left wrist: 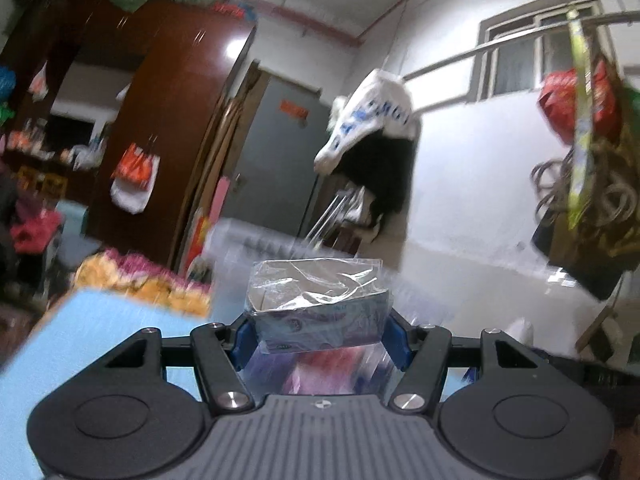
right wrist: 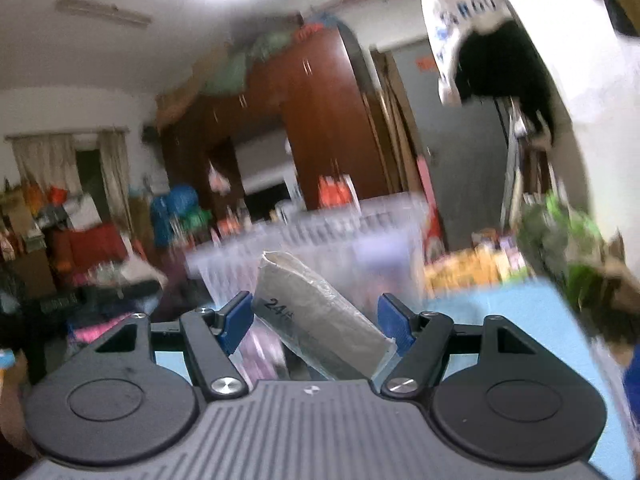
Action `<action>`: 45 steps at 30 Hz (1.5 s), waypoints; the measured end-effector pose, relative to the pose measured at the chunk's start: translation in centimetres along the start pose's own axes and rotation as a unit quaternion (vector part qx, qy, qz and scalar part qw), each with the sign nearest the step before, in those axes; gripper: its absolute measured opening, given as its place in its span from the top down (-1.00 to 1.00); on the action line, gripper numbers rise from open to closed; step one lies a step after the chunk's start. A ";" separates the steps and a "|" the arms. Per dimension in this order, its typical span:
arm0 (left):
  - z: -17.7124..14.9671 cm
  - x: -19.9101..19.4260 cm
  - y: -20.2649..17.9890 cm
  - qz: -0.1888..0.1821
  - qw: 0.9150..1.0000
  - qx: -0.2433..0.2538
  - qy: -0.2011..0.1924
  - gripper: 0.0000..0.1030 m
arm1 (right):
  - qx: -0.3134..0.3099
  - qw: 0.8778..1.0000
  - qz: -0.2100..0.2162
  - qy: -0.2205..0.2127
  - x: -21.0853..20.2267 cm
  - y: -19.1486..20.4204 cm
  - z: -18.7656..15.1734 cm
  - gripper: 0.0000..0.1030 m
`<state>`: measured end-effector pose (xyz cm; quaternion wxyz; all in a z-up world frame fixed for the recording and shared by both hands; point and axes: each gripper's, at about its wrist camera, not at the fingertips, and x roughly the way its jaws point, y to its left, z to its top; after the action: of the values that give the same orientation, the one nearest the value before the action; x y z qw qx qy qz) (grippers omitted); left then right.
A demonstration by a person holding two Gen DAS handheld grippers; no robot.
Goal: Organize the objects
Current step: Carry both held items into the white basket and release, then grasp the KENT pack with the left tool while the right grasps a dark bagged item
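My left gripper (left wrist: 320,334) is shut on a small carton in clear film (left wrist: 320,312), blue, white and purple, held level between the blue pads (left wrist: 243,340). My right gripper (right wrist: 316,322) is shut on a flat grey pack in clear film (right wrist: 320,316) marked "24", which lies slanted across the jaws from upper left to lower right. Both grippers point level over a light blue table top (left wrist: 80,352) (right wrist: 500,320). A clear plastic bin (right wrist: 340,232) (left wrist: 256,248) stands blurred just beyond each held pack.
A yellow and pink cloth (left wrist: 140,280) lies at the table's far left edge. Green bags (right wrist: 560,236) and colourful packets (right wrist: 472,264) sit at the right. A brown wardrobe (left wrist: 160,140), a grey door (left wrist: 272,160) and hanging clothes (left wrist: 380,148) stand behind.
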<state>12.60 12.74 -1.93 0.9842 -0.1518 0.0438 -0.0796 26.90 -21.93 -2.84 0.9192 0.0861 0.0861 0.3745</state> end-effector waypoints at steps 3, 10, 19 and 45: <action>4.3 1.8 -1.6 -0.001 1.000 0.028 -0.014 -0.28 | -0.042 0.999 -0.009 -0.012 2.1 1.9 4.9 -0.39; 8.6 12.3 -1.1 0.043 0.993 0.042 0.103 -0.29 | -0.086 0.993 -0.056 0.055 12.9 1.6 10.6 -0.45; 6.4 12.3 -1.2 0.059 0.988 0.064 0.126 -0.79 | -0.049 0.995 -0.048 0.076 12.1 0.2 8.9 -1.00; -8.2 2.5 -6.3 0.078 0.964 0.133 0.217 -0.82 | -0.030 0.979 -0.015 0.199 10.6 0.9 -1.0 0.28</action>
<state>13.27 3.96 -7.91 0.9656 0.0050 0.2572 -0.0386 33.52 -13.71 -4.59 0.8912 -0.0196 0.2574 0.3730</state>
